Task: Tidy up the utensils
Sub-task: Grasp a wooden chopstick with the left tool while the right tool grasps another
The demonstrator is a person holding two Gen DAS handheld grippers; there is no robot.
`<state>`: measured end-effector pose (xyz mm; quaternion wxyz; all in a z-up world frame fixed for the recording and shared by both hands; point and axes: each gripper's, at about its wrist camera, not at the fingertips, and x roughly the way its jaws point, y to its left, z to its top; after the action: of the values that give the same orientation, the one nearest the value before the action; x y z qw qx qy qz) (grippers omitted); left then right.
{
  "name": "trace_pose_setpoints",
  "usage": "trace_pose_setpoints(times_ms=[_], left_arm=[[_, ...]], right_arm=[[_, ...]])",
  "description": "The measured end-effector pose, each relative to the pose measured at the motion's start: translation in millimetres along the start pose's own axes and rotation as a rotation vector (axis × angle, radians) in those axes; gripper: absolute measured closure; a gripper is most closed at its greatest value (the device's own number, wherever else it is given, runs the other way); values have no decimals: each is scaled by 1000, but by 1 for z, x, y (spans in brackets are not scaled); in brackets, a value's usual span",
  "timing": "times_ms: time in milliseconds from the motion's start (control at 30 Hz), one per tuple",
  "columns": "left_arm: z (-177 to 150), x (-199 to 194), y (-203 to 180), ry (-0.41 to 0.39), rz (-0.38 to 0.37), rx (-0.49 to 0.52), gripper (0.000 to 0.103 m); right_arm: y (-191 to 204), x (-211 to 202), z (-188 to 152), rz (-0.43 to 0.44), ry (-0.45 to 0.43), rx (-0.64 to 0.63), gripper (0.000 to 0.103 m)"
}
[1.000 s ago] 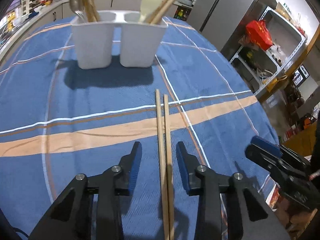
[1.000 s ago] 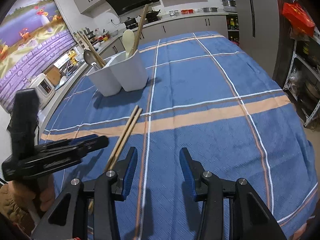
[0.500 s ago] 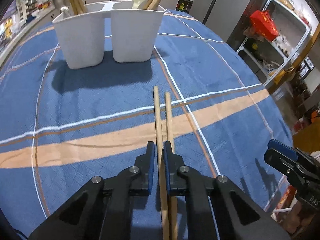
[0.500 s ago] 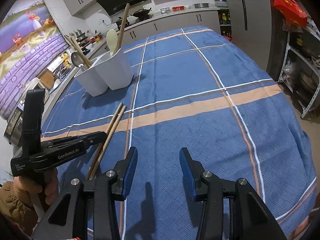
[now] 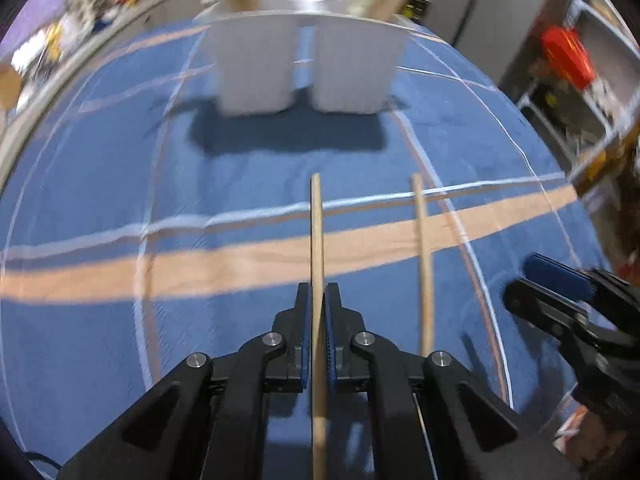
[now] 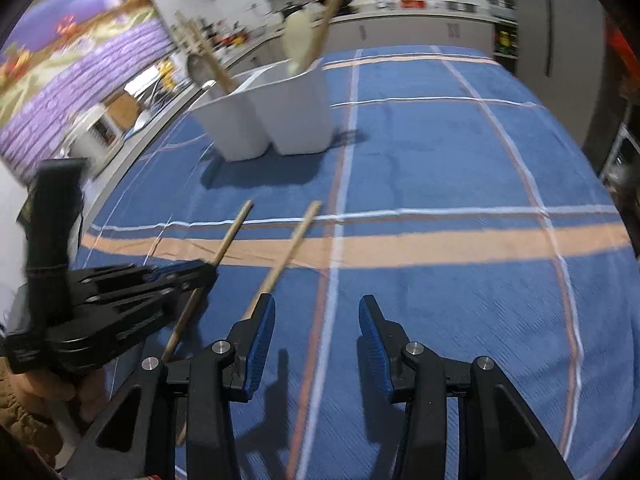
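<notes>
Chopsticks that lay side by side a second ago are now apart in your left wrist view: one chopstick [image 5: 317,240] runs up the middle between your left gripper [image 5: 316,300] pads, while the second chopstick [image 5: 424,264] lies on the blue plaid tablecloth [image 5: 120,160] to its right, clear of the jaws. Those jaws stood wide around both sticks a second ago; they have just been closing, and now they pinch the one stick, its free end pointing toward the white two-compartment utensil holder [image 5: 304,68]. The holder sits closer and more centred than before, heavily blurred, with wooden handles rising from both compartments. Your right gripper [image 5: 560,300] shows at the right edge.

From your right wrist view, your right gripper [image 6: 316,332] has its jaws spread partway, as before, with only tablecloth [image 6: 440,160] between the pads. The second chopstick [image 6: 288,256] lies just ahead of the left pad, its near end hidden behind that finger; earlier it lay paired with the other. Further left, your left gripper [image 6: 200,272] clamps the one chopstick [image 6: 232,236]. The utensil holder [image 6: 272,120] stands beyond on the cloth, holding a pale spatula [image 6: 298,40] and a metal spoon [image 6: 198,68].
</notes>
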<state>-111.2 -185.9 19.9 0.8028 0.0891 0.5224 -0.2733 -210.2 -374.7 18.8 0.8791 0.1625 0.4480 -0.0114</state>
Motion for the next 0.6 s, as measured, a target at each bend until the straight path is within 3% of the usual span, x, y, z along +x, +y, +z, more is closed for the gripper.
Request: trace_pose_setpoints(times_ms=[267, 367, 467, 600], left_arm=[[-13, -10, 32, 2, -64, -116, 97], [-17, -12, 31, -5, -62, -133, 97], [-21, -14, 33, -4, -74, -167, 97], [-24, -16, 34, 18, -108, -230, 97]], right_arm=[[48, 55, 19, -41, 98, -155, 56], [63, 63, 17, -109, 98, -234, 56], [69, 64, 16, -147, 107, -286, 87], [62, 59, 13, -165, 137, -314, 93]])
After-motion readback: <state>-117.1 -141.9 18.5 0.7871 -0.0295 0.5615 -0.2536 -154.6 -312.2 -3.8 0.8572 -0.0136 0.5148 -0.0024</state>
